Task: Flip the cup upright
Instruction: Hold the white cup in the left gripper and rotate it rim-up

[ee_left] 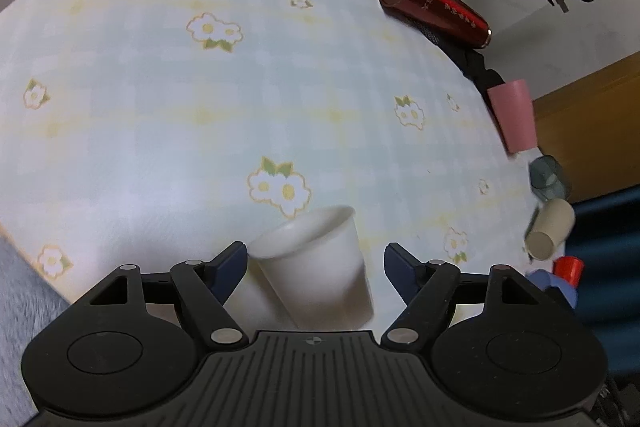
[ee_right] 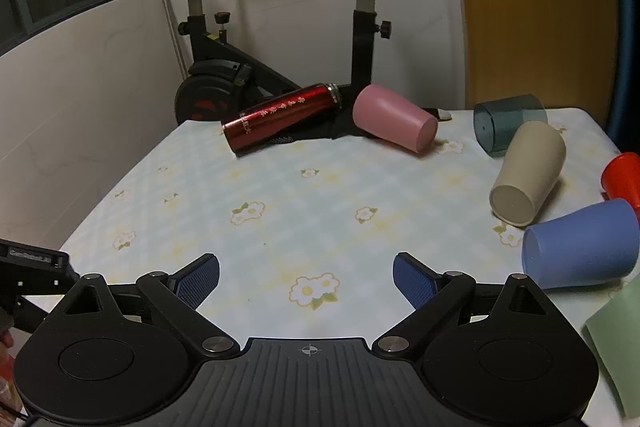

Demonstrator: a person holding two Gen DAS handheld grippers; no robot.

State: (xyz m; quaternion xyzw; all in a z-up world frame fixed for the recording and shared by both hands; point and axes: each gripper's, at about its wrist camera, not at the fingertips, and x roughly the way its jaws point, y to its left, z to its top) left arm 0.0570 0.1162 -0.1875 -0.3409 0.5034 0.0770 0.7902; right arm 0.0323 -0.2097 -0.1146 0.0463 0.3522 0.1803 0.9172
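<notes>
A white cup point(ee_left: 316, 267) stands between the fingers of my left gripper point(ee_left: 316, 267), mouth up and leaning a little. The left jaws are open; the left pad point(ee_left: 229, 269) is close to the cup's side and the right pad point(ee_left: 401, 271) stands clear of it. My right gripper point(ee_right: 306, 279) is open and empty above the flowered tablecloth point(ee_right: 280, 195). The white cup does not show in the right wrist view. Part of the left gripper's body point(ee_right: 32, 267) shows at the left edge there.
Several cups lie on their sides at the right: pink point(ee_right: 394, 123), teal point(ee_right: 508, 123), beige point(ee_right: 528, 175), red point(ee_right: 624, 179), blue point(ee_right: 580, 245), green point(ee_right: 618, 343). A red flask point(ee_right: 280, 121) lies at the far edge. An exercise bike point(ee_right: 224, 75) stands behind the table.
</notes>
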